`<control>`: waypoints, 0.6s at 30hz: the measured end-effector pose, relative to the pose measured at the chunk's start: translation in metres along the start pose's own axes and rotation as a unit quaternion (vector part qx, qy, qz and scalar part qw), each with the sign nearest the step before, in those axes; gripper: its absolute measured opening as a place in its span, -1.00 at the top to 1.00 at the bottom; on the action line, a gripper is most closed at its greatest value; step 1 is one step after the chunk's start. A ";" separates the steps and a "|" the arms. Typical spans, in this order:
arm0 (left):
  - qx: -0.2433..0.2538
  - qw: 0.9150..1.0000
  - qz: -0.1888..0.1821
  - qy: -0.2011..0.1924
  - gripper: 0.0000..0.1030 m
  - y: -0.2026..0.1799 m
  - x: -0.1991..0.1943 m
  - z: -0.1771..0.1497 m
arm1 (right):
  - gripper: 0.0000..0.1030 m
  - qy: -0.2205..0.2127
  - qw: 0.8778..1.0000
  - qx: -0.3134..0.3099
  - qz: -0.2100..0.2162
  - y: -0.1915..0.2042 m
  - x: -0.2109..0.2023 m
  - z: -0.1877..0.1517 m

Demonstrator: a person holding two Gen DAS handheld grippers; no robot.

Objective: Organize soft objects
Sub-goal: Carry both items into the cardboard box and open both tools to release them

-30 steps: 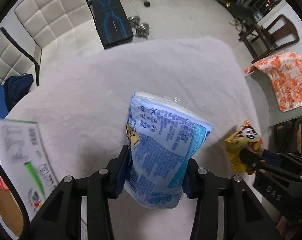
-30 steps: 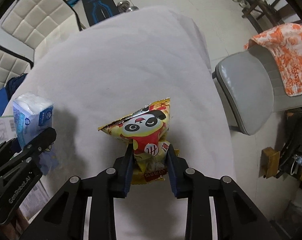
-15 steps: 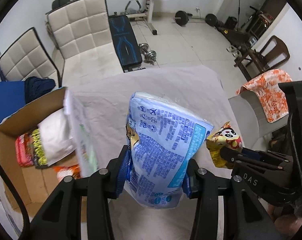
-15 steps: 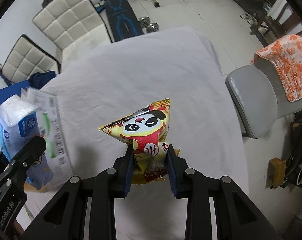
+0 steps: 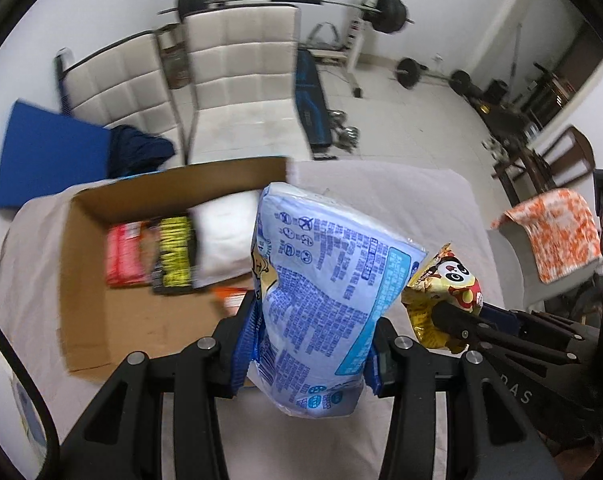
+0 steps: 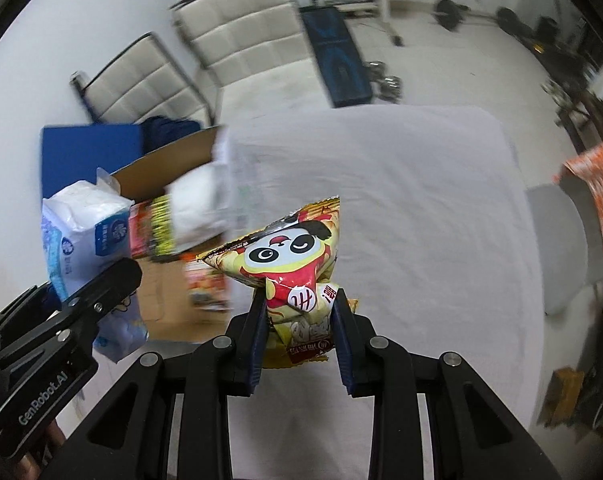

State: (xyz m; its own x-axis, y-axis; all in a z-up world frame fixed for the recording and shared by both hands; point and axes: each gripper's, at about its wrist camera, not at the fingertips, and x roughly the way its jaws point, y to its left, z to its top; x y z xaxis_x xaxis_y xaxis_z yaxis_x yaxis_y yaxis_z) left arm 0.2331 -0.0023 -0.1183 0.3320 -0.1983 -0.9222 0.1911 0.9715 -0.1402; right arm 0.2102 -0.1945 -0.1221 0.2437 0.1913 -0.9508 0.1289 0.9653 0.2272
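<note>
I have both claws loaded and up off the white-clothed tabletop (image 6: 381, 184). My left claw (image 5: 307, 344) is clamped on the soft blue-printed plastic tissue pack (image 5: 325, 300), which stands up between its pads, and my right claw (image 6: 299, 328) is clamped on the crinkly yellow snack bag with a panda face (image 6: 289, 256), pinched by its lower end so the wider part fans out above.

What has changed over the last second is the view: a moment ago I was looking almost straight down at bare cloth, with only a printed flap at the left edge. Now both cameras have lifted and swung left, and the open brown cardboard box (image 5: 101, 320) fills the left half of the left wrist view. The grip on each item looks the same as it did then.

Inside the box I can make out a red packet (image 5: 123, 256), a yellow-and-black packet (image 5: 173, 256) and a white soft pack (image 5: 225, 236), all blurred. In my judgement the pick-up is done and this is the carry; the tissue pack hangs near the box's right side, the snack bag just right of it, over cloth
</note>
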 end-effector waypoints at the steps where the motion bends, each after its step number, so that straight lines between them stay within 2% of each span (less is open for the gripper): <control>1: -0.007 1.000 0.005 -0.003 0.19 0.012 -0.005 -0.001 | 0.39 -0.001 1.000 -0.010 0.004 0.016 0.001 0.000; 8: -0.051 0.997 0.047 -0.024 0.19 0.092 -0.034 -0.011 | 0.39 -0.001 0.998 -0.055 0.022 0.101 0.011 0.005; 11: -0.060 0.996 0.060 -0.030 0.19 0.113 -0.041 -0.013 | 0.39 0.000 0.997 -0.071 0.024 0.134 0.017 0.005; 18: -0.082 0.994 0.069 -0.032 0.19 0.152 -0.041 -0.021 | 0.39 0.007 0.996 -0.091 0.026 0.169 0.029 0.009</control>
State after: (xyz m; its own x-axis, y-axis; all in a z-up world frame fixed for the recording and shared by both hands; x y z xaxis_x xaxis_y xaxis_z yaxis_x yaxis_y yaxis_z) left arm 0.2295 0.1558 -0.1095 0.4032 -0.0652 -0.9128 -0.0122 0.9970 -0.0766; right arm 0.2481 -0.0274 -0.1095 0.2324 0.2423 -0.9419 -0.0595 0.9702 0.2349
